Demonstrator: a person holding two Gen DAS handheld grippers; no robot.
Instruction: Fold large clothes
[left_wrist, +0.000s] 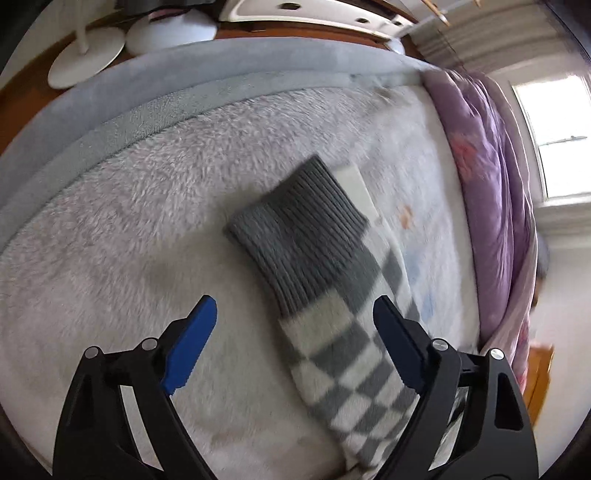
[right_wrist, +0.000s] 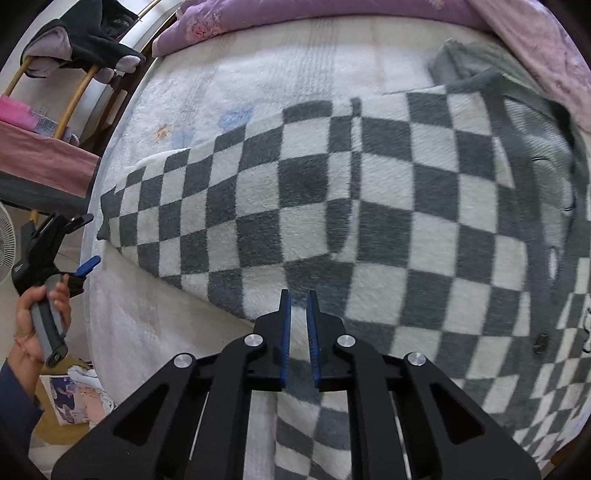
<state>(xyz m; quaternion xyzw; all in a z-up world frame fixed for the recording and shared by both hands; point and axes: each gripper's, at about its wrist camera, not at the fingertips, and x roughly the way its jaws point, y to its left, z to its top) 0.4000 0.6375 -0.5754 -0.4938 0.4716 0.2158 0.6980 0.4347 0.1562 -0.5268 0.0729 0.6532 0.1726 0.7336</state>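
— While the left gripper (left_wrist: 295, 332) hangs spread wide, where's the sleeve?
— Centre frame: the grey-and-white checked knit cardigan's (right_wrist: 332, 192) ribbed grey cuff (left_wrist: 295, 229) lies on the fluffy white blanket (left_wrist: 129, 240).
— And the right gripper (right_wrist: 298, 332)?
— Lower centre, nearly pressed together; whether it pinches the hem, I cannot tell.

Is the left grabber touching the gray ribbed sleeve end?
Apart. The left wrist view shows the left gripper wide open, its blue pads either side of the checkered sweater's gray ribbed knit cuff, with fluffy white blanket visible between.
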